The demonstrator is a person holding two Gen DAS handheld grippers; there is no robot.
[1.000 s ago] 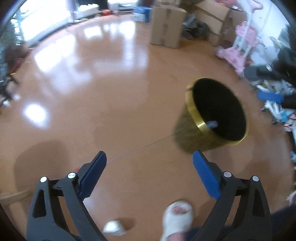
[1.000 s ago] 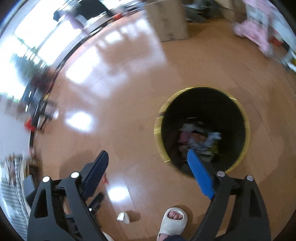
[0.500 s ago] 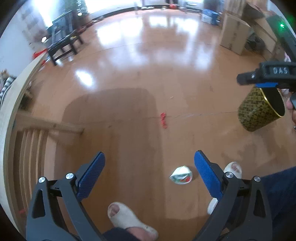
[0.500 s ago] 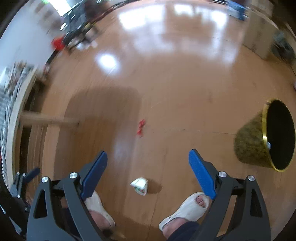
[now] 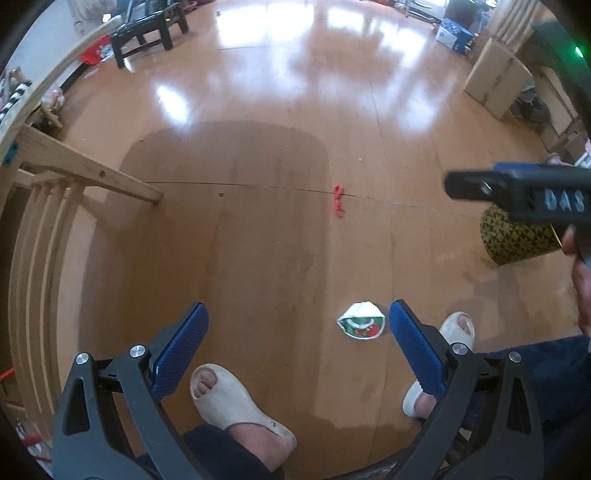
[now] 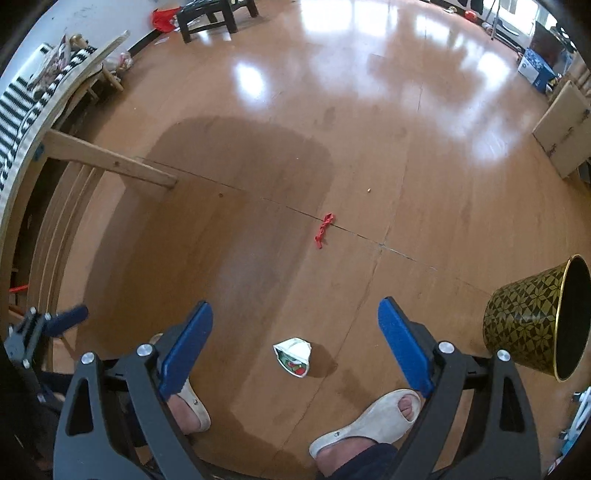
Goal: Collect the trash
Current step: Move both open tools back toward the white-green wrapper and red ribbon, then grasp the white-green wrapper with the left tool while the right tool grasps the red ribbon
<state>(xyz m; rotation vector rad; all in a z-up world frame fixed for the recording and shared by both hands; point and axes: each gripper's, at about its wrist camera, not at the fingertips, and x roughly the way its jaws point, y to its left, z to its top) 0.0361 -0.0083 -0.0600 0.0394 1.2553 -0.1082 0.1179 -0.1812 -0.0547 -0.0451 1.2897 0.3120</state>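
A crumpled white, green and red wrapper point(image 5: 361, 320) lies on the wooden floor between the person's feet; it also shows in the right wrist view point(image 6: 293, 356). A small red scrap point(image 5: 337, 200) lies farther out on a floor seam, and shows in the right wrist view point(image 6: 323, 230) too. A gold-patterned black bin point(image 6: 535, 325) stands at the right, and is partly hidden behind the right gripper in the left wrist view point(image 5: 517, 240). My left gripper point(image 5: 297, 341) is open and empty above the floor. My right gripper point(image 6: 295, 339) is open and empty above the wrapper.
A wooden bed frame point(image 5: 48, 177) with slats stands at the left. A black bench point(image 5: 147, 33) is far left. Cardboard boxes point(image 5: 496, 81) stand far right. The person's sandalled feet point(image 5: 236, 398) are close below the grippers.
Both grippers have swung left, away from the bin, and now face the floor with the wrapper and red scrap. Both stay open and empty.
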